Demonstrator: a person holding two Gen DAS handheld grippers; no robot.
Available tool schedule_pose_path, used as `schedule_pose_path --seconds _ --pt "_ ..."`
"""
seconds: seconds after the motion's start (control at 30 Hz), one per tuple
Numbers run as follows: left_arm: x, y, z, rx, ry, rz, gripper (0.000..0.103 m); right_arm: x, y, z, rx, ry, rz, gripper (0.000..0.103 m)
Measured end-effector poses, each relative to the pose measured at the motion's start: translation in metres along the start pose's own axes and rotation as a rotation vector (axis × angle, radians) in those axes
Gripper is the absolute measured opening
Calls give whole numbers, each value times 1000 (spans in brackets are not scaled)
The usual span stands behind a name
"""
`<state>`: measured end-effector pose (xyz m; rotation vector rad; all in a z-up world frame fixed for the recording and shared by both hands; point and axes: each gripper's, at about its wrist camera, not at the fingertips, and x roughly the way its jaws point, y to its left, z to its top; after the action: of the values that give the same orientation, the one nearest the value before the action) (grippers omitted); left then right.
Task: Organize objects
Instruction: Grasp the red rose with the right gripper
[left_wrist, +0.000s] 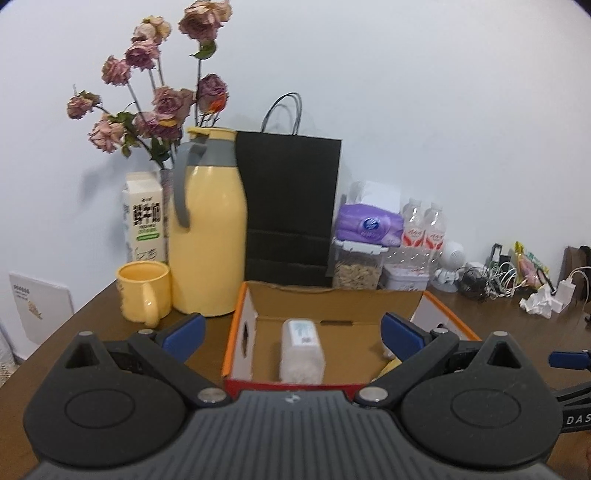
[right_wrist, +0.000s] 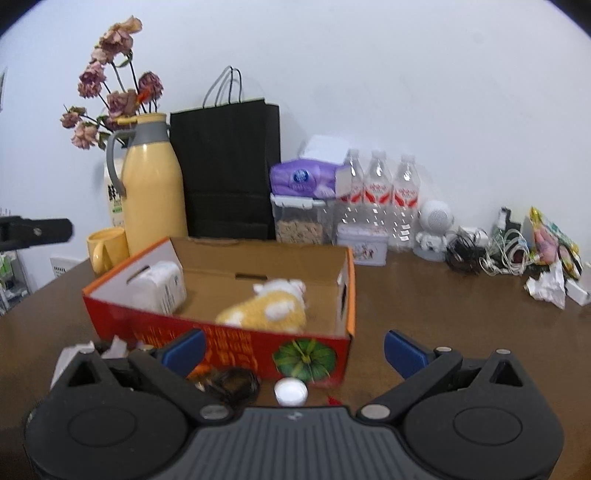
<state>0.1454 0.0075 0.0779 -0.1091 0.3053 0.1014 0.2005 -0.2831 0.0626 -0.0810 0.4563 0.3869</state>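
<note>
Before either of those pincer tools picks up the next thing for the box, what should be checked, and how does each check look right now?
1. Left gripper empty, fingers spread: ok.
2. Right gripper empty, fingers spread: ok.
3. Cardboard box open on top, with bare floor between the white packet and the yellow plush toy: ok.
4. Loose items within reach of the right gripper, a white cap and a dark coiled cord in front of the box: ok.
5. Whether the cord is tangled with the small things beside it: cannot tell.
</note>
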Motion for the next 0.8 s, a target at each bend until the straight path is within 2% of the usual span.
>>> schedule_pose_path --seconds 0.47,0.8 --pt "-23 26 -22 13 64 87 103 -10 -19 -45 -8 133 -42 103" --pt "-25 35 -40 -2 139 96 103 -4 -24 -57 -9 188 -32 103"
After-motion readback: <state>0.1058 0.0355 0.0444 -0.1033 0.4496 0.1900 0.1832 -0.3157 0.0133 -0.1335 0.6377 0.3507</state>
